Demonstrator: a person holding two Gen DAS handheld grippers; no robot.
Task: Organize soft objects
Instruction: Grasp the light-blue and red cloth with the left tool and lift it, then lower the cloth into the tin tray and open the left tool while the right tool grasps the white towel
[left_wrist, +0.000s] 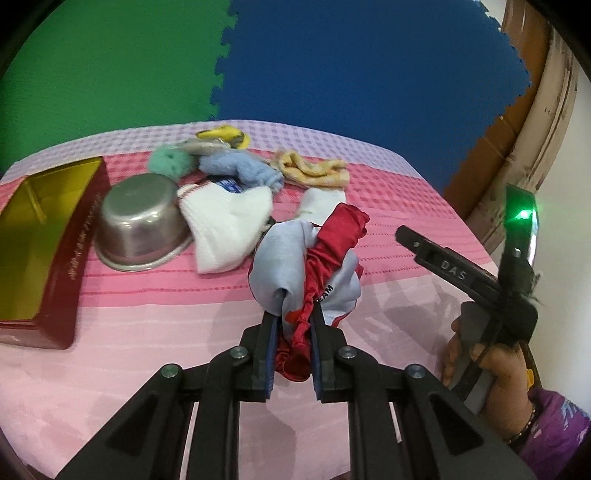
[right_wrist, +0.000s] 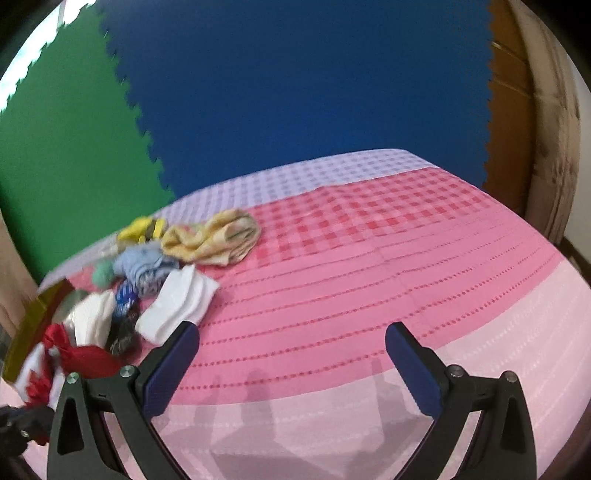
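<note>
Two grippers work over a pink cloth (right_wrist: 332, 295) that covers the table. The left gripper (left_wrist: 295, 317) is clamped on a red-and-grey garment (left_wrist: 314, 258), bunched and lifted just above the cloth's near edge. The right gripper (right_wrist: 291, 343) hangs with its fingers wide apart and nothing between them, over bare cloth toward the right side; a hand (left_wrist: 476, 354) grips its handle. Beyond the garment lie two white socks (left_wrist: 229, 229), beside an upturned steel bowl (left_wrist: 142, 221). A gold-lined box (left_wrist: 40, 236) sits along the left edge. Nearer the far edge lie a blue cloth (left_wrist: 243, 171), a green puff (left_wrist: 171, 160), a yellow towel (left_wrist: 314, 170) and a yellow item (left_wrist: 225, 134), in a loose heap.
</note>
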